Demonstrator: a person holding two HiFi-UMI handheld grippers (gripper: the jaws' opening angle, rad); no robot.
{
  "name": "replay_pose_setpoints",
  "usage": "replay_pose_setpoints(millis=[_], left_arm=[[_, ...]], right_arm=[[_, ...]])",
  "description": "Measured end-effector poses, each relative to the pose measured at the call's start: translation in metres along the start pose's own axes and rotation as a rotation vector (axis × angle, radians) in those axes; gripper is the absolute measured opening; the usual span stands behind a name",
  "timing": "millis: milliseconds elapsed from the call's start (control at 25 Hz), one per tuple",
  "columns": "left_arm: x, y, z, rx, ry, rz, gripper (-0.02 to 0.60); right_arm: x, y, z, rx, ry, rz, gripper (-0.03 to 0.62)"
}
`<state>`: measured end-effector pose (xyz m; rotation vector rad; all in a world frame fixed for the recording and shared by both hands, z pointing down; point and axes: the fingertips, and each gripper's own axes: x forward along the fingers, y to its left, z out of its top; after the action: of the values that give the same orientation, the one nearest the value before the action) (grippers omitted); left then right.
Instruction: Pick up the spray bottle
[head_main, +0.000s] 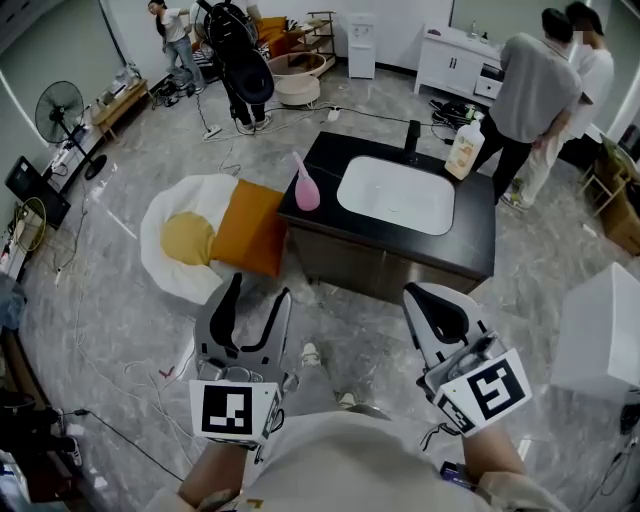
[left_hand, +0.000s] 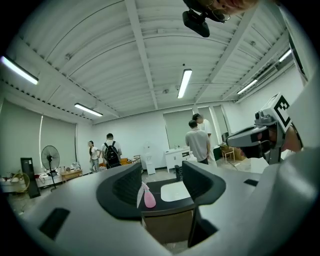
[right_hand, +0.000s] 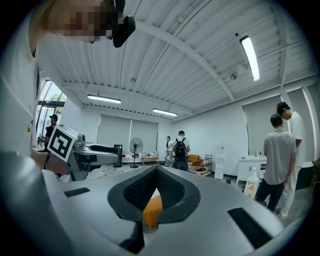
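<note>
A pink spray bottle (head_main: 305, 187) stands upright at the left end of a black counter (head_main: 470, 240) beside a white sink (head_main: 396, 194). My left gripper (head_main: 260, 288) is held low in front of the counter, well short of the bottle, open with nothing between its fingers. In the left gripper view the spray bottle (left_hand: 148, 198) shows far off in the gap of that gripper (left_hand: 160, 182). My right gripper (head_main: 425, 296) hangs in front of the counter's right half, jaws closed tip to tip and empty. The right gripper view shows the right gripper (right_hand: 156, 171) the same.
A cream bottle (head_main: 463, 148) and a black tap (head_main: 412, 140) stand at the counter's back. A fried-egg cushion (head_main: 185, 240) and an orange cushion (head_main: 248, 228) lie on the floor left of it. Two people (head_main: 540, 90) stand back right. A white box (head_main: 600, 330) sits at the right.
</note>
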<state>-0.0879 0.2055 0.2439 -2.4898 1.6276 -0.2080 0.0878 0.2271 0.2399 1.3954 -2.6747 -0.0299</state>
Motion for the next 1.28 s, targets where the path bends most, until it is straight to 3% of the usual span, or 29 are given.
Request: replay_pose_setpoints(millis=[200, 360, 520, 680, 920, 1280], left_arm=[[0.022, 0.016, -0.009, 0.002, 0.004, 0.017, 0.265], [0.051, 0.029, -0.018, -0.063, -0.005, 0.019, 0.265], [0.092, 0.051, -0.027, -0.064, 0.016, 0.015, 0.265], [0.140, 0.071, -0.042, -0.080, 0.052, -0.014, 0.265], [0.219, 0.086, -0.077, -0.026, 0.134, -0.065, 0.265], [0.324, 0.109, -0.142, -0.053, 0.208, -0.179, 0.267]], right_arm=[[0.022, -0.009, -0.005, 0.003, 0.010, 0.001, 0.028], [0.049, -0.026, -0.010, 0.001, 0.023, -0.005, 0.028], [0.087, -0.046, -0.006, -0.001, 0.028, -0.020, 0.029], [0.130, -0.067, -0.007, 0.004, 0.045, -0.035, 0.028], [0.188, -0.104, -0.017, 0.018, 0.082, -0.081, 0.028], [0.285, -0.145, -0.052, 0.048, 0.177, -0.154, 0.028]])
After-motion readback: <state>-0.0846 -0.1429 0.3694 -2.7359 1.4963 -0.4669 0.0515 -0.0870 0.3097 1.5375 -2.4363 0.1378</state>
